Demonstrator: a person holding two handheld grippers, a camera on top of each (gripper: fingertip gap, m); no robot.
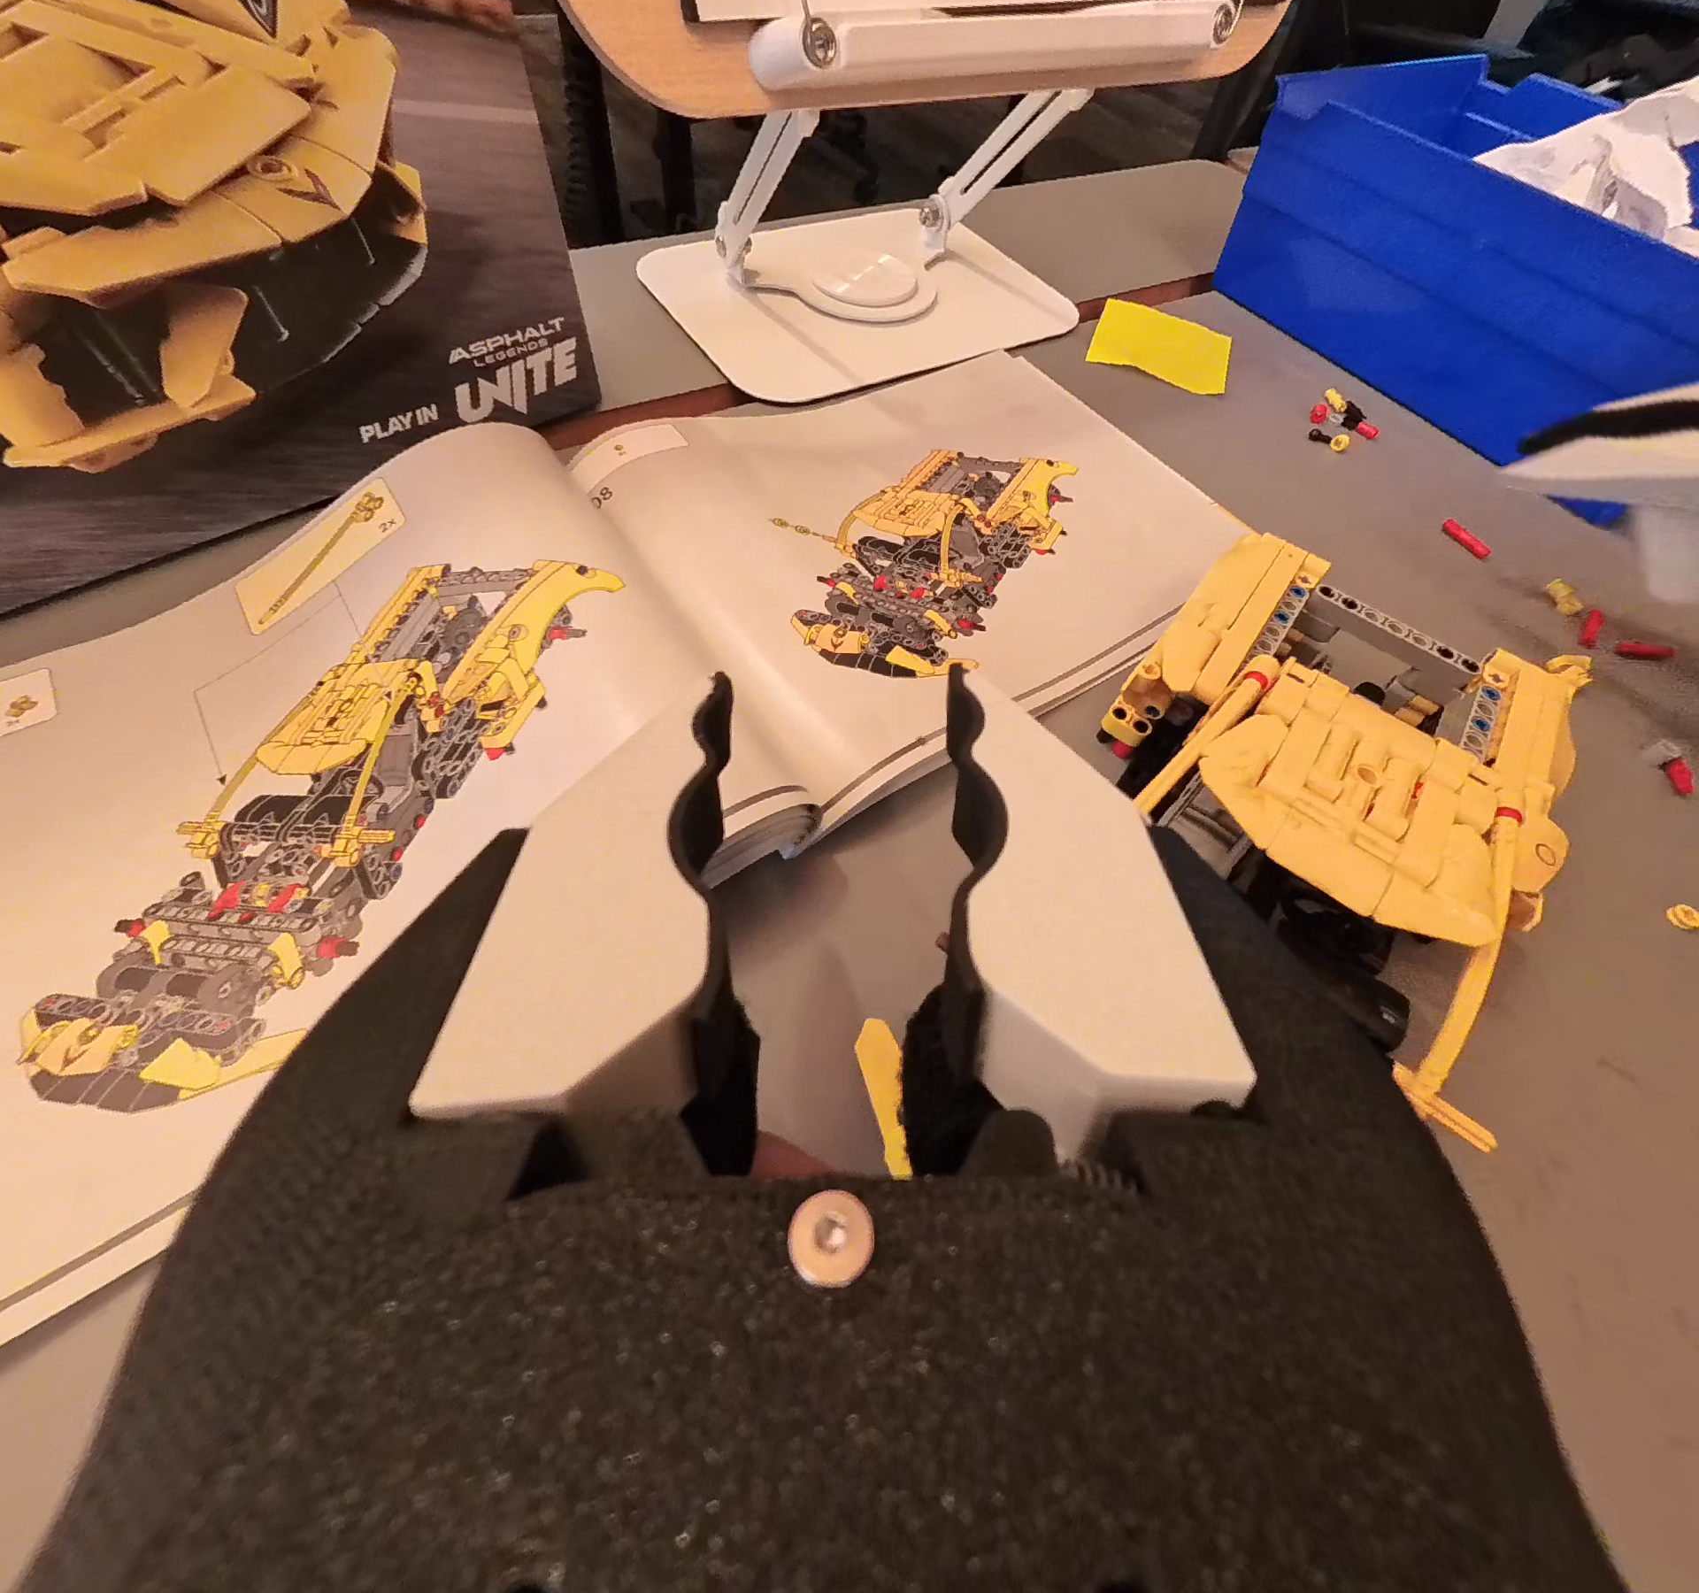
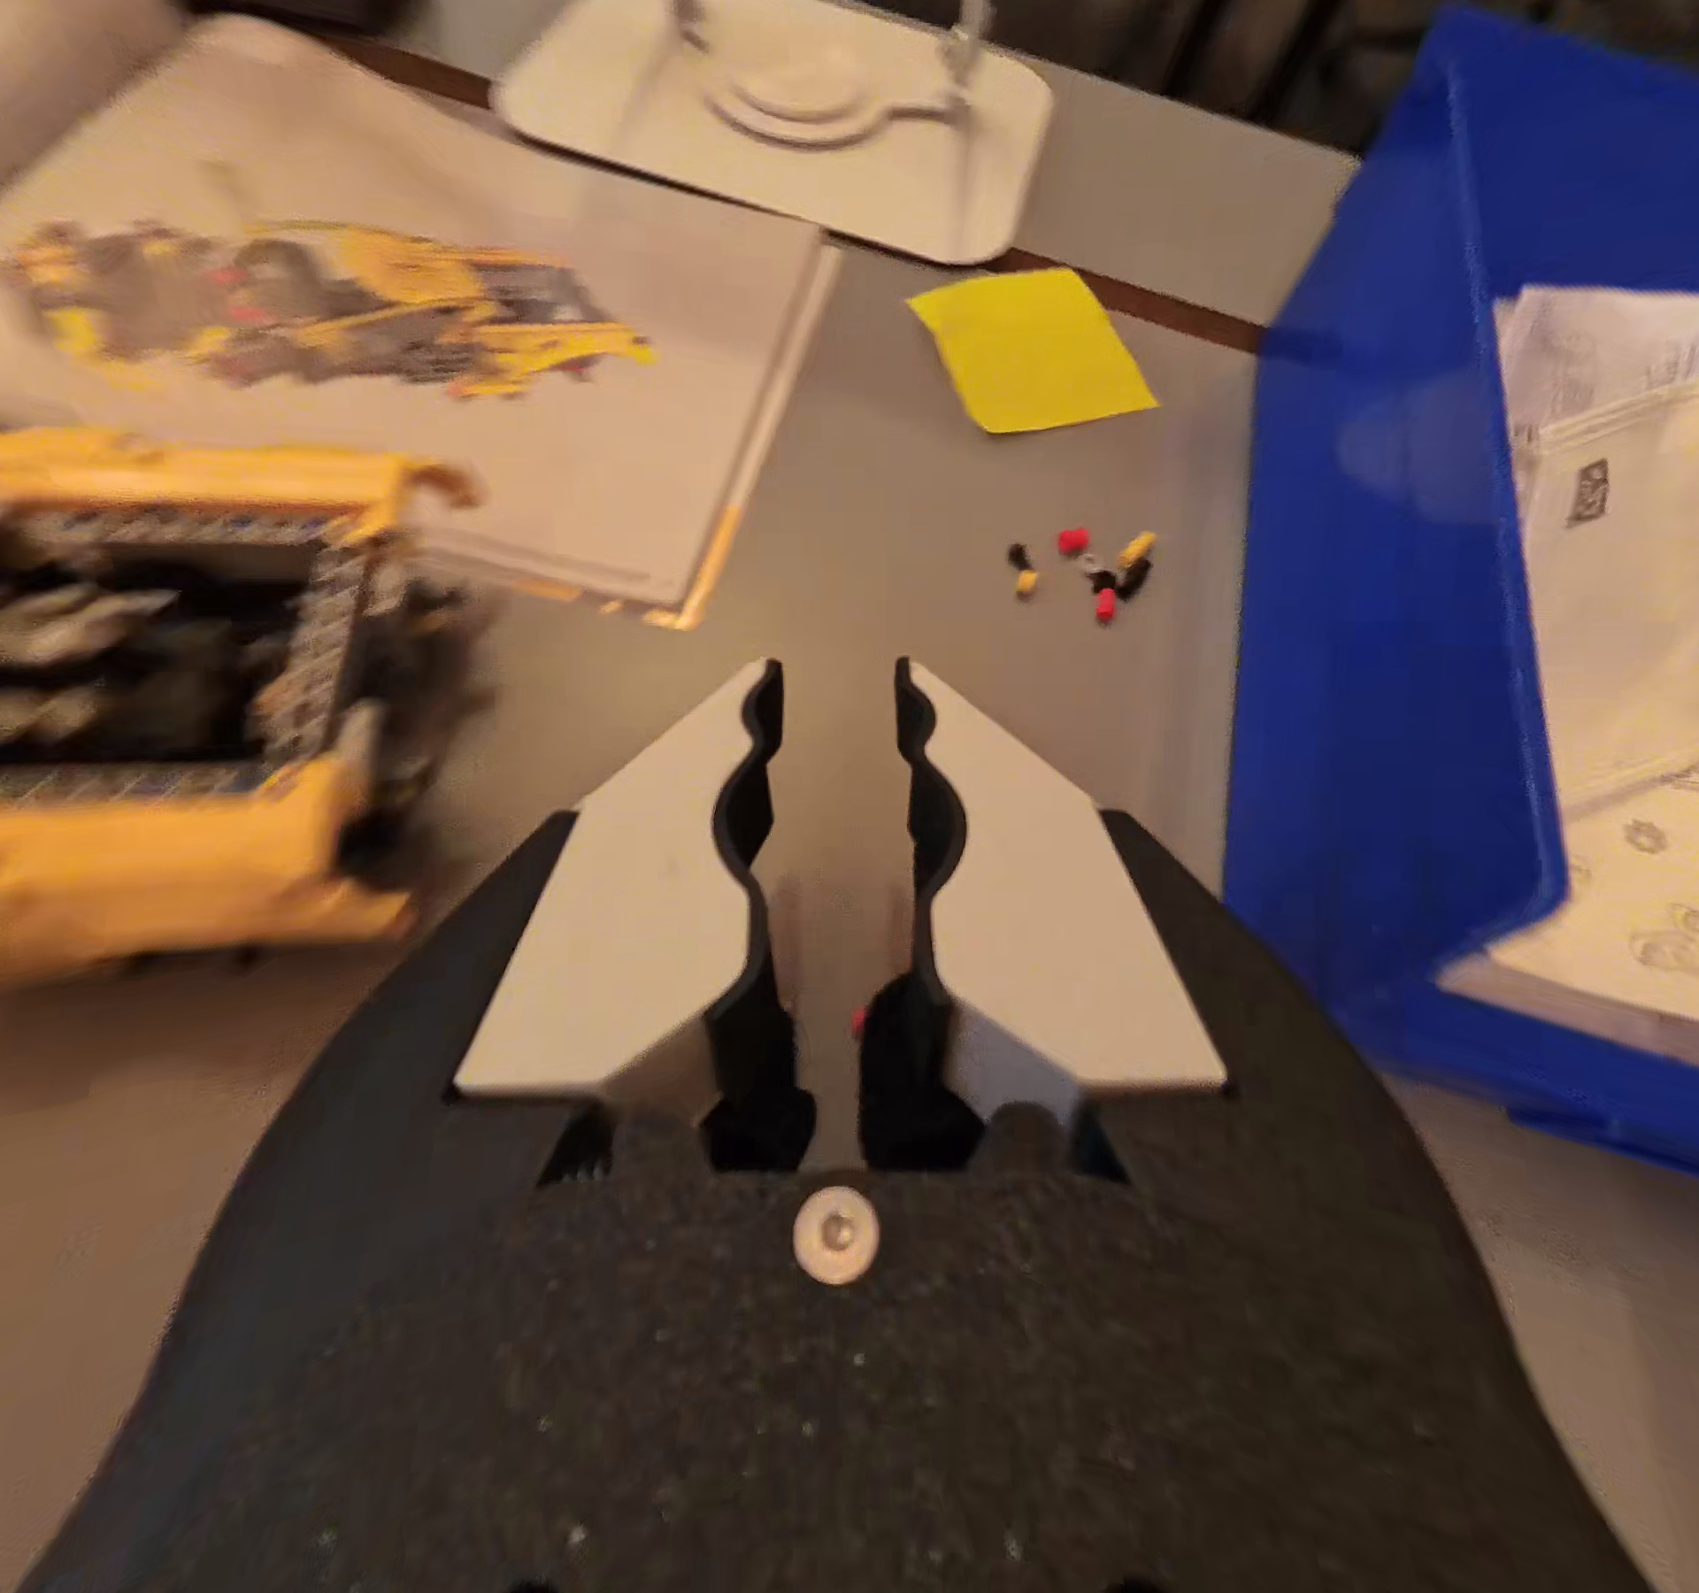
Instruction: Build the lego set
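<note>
A partly built yellow and grey lego car body (image 1: 1333, 767) lies on the grey table, to the right of my left gripper (image 1: 838, 683). The left gripper is open and hovers over the near edge of the open instruction booklet (image 1: 460, 675). A thin yellow piece (image 1: 883, 1098) shows through the gap near the finger bases; I cannot tell whether it is held. My right gripper (image 2: 837, 668) is open with a narrow gap, above bare table. The blurred car body (image 2: 184, 721) is to its left. A cluster of small red, yellow and black pins (image 2: 1094, 570) lies ahead of it.
A blue bin (image 1: 1434, 262) with paper bags stands at the right, also in the right wrist view (image 2: 1379, 537). A white stand base (image 1: 855, 326), a yellow note (image 1: 1158, 344) and the set's box (image 1: 230, 216) stand behind. Loose red pins (image 1: 1466, 537) lie beside the car body. The left gripper's tips are roughly 30 centimetres from the right gripper's.
</note>
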